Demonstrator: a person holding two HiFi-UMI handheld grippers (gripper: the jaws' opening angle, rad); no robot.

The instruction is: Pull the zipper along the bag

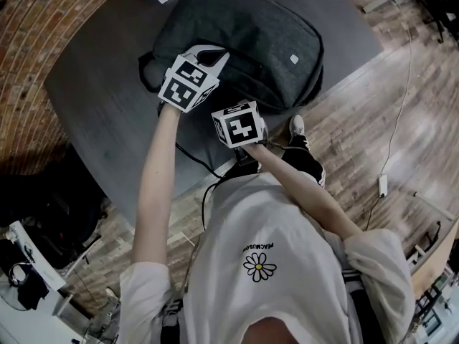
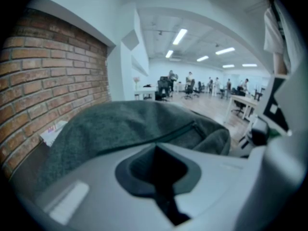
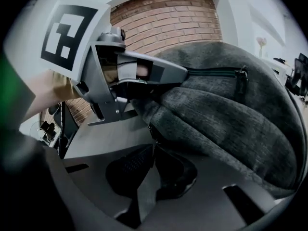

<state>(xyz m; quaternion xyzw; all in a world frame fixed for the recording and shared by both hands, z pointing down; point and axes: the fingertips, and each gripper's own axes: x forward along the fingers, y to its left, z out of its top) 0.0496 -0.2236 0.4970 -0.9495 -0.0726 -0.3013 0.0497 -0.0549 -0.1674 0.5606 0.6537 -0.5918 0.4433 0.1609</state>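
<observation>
A grey bag (image 1: 244, 41) lies on a dark table (image 1: 100, 99), upper centre of the head view. The left gripper (image 1: 213, 57), jaws closed, pinches fabric at the bag's left edge (just beside one end of a zipper (image 3: 211, 72)). The right gripper (image 3: 153, 143), at the bag's lower edge, has its jaws almost together, the tips apparently nipping a small dark pull (image 3: 151, 131).

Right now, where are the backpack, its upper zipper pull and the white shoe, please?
backpack (image 1: 251, 34), head view, middle of its grey front panel.
upper zipper pull (image 3: 242, 80), right gripper view, the hanging dark tab.
white shoe (image 1: 296, 126), head view, its top side.
</observation>
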